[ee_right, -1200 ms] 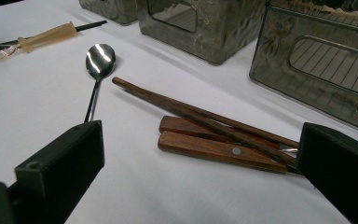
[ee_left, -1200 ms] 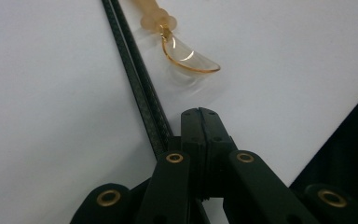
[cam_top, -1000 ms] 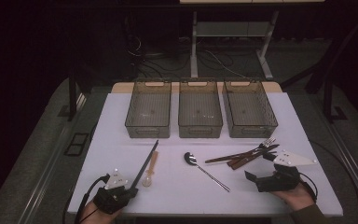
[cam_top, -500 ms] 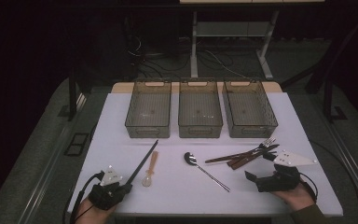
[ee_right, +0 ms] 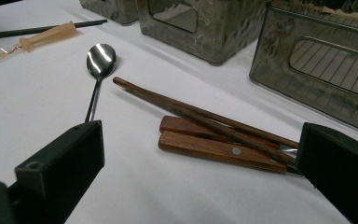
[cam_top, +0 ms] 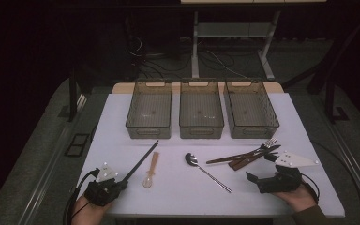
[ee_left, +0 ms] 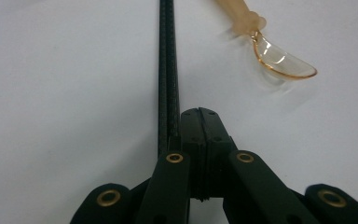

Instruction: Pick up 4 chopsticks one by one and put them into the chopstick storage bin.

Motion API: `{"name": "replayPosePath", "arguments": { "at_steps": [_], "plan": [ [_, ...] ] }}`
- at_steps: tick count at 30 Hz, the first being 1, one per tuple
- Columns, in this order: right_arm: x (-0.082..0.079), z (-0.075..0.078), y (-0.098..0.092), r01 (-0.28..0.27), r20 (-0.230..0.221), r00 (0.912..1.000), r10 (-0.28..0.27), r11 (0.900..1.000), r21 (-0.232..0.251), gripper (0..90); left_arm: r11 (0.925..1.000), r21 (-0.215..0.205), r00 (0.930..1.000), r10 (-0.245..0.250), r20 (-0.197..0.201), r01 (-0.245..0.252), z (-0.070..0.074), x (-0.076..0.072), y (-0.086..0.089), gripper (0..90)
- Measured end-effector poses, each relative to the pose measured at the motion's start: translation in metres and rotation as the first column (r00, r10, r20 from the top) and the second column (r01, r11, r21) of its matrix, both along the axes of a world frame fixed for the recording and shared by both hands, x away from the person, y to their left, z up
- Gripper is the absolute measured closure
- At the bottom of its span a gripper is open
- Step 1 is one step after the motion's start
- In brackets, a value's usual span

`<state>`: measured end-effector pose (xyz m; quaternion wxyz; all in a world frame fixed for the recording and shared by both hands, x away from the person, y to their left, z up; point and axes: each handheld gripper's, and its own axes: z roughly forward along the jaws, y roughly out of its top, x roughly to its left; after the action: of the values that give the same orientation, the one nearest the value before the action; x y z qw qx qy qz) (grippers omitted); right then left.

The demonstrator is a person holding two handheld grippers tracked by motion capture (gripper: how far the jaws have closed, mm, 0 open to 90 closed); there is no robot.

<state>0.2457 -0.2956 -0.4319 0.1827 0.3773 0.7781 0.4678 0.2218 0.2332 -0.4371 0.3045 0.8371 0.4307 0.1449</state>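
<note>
Clearly the left tool (cam_top: pixel 122 183), jaws together, sits just beside the black chopsticks (cam_top: pixel 140 162), whose long axis runs toward one o'clock; right tool (cam_top: pixel 261 174) gapes apart.

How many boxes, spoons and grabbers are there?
Boxes: 3
Spoons: 2
Grippers: 2
Total: 7

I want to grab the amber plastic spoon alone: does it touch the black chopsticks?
Apart. The left gripper view shows white table between the amber plastic spoon and the black chopsticks.
</note>
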Motion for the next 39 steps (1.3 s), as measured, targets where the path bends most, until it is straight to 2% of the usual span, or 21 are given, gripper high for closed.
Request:
{"name": "replayPosePath", "arguments": {
  "at_steps": [20,33,39],
  "plan": [
    [0.0,0.0,0.0,0.002,-0.001,1.0,-0.002,1.0,0.0,0.5,0.9982,0.035,0.9984,0.047,0.033,-0.048,0.0,0.005,0.011,89.7],
    [0.0,0.0,0.001,-0.009,-0.003,1.0,0.009,1.0,-0.004,0.5,0.9984,0.029,0.9982,0.048,0.035,-0.049,0.0,0.005,0.013,89.7],
    [-0.001,0.001,-0.001,-0.007,-0.005,1.0,0.007,1.0,-0.002,0.5,0.9996,-0.008,0.9988,0.026,0.041,-0.026,0.001,0.001,0.012,89.6]
  ]
}}
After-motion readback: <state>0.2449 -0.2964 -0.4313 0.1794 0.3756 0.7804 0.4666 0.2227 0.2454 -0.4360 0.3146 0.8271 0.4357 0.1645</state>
